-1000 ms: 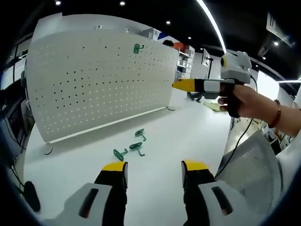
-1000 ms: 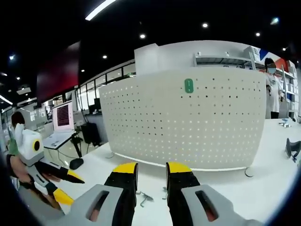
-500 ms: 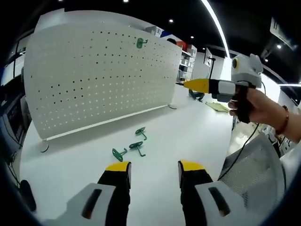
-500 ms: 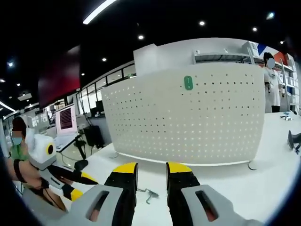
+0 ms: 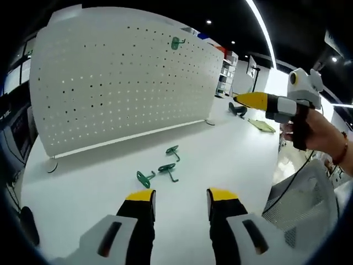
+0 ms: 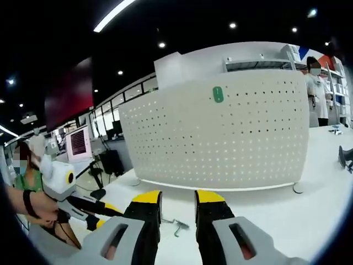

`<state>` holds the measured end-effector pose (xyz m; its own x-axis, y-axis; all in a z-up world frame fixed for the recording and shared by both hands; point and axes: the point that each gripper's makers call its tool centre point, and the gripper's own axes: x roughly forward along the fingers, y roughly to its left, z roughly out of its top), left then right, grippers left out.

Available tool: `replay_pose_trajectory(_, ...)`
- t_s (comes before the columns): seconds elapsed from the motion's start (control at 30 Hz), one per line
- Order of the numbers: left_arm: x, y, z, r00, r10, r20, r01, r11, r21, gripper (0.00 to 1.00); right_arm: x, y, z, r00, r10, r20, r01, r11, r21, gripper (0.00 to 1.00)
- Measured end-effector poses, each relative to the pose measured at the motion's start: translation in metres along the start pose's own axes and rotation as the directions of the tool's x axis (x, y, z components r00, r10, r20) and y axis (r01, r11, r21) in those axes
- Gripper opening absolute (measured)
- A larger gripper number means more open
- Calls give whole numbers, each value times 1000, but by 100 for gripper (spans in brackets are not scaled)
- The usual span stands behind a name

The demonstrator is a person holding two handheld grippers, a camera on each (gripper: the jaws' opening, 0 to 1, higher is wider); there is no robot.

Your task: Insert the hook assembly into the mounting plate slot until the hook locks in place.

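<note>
**Both claws empty over the bench**

My left claw [image 5: 180, 196] hangs wide apart, nothing in it. Three green hooks [image 5: 160, 171] lie loose on the white bench [image 5: 231, 149], near the upright pegboard [image 5: 116, 77], one hook [image 5: 176, 42] mounted high. My right claw [image 6: 176, 197] gapes narrowly, empty.

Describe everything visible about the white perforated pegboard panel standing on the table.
The white perforated pegboard panel stands upright on the white table, looking like painted sheet metal. Regular rows of small round holes cover its face. It rests on small feet at its bottom corners, one visible at the left end. One green hook is already mounted near its top edge, seen face-on in the right gripper view. Three loose green hooks lie on the table in front, not touching it.
</note>
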<state>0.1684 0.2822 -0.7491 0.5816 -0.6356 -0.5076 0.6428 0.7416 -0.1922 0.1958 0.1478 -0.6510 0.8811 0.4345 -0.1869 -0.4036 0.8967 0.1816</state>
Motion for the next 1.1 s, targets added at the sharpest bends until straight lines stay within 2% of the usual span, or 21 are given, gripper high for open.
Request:
replay_pose_trajectory(0.23,7,4,-5,999,7,-40,-7,1000,0,36,-3,-3,2,1000,2,12,-2,1000,-4,23)
replay_pose_trajectory(0.47,15,13,-9,997,36,-72,-37,999,-12,36,-6,-2,-6,1000,2,1,-2,1000,7,23)
replay_pose_trajectory(1.1,34,25,-9,993,83,-88,-88,994,-62,33,-11,6,-19,999,40,-25,-39,999,11,23)
